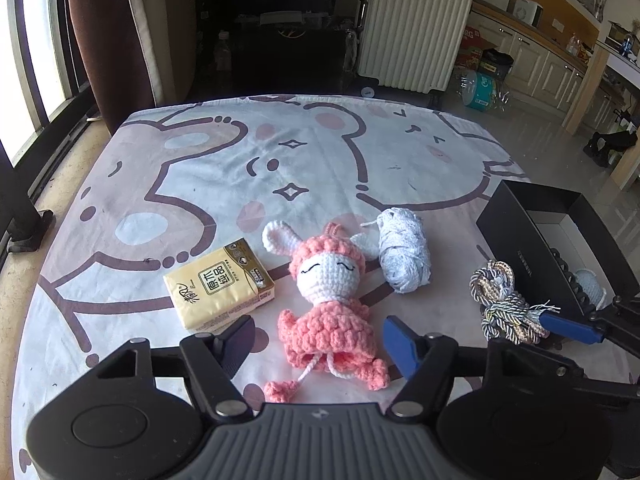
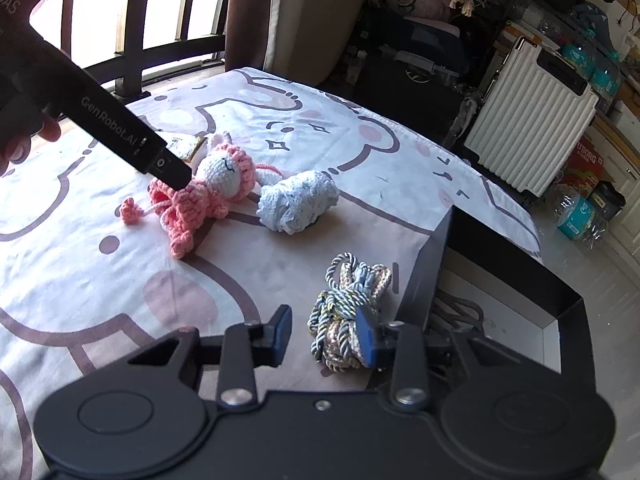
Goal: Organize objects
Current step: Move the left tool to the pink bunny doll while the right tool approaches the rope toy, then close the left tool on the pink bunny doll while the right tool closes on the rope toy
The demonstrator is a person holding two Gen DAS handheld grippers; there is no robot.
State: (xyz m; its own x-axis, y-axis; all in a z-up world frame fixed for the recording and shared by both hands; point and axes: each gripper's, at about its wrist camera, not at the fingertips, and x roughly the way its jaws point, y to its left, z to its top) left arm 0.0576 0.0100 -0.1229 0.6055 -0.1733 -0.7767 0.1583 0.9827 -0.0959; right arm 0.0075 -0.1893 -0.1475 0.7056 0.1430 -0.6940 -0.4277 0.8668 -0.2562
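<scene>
Between the half-open left gripper's [image 1: 320,338] pads, the crochet doll [image 1: 330,304] lies lengthwise, head away.

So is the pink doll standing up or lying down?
Lying down. The doll is flat on its back on the sheet, face up, skirt toward the camera.

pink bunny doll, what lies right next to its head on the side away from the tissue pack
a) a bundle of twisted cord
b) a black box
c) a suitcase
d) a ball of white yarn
d: in the left wrist view the ball of white yarn lies right beside the head of the pink bunny doll, opposite the tissue pack; the bundle of twisted cord and the black box sit farther off.
</scene>
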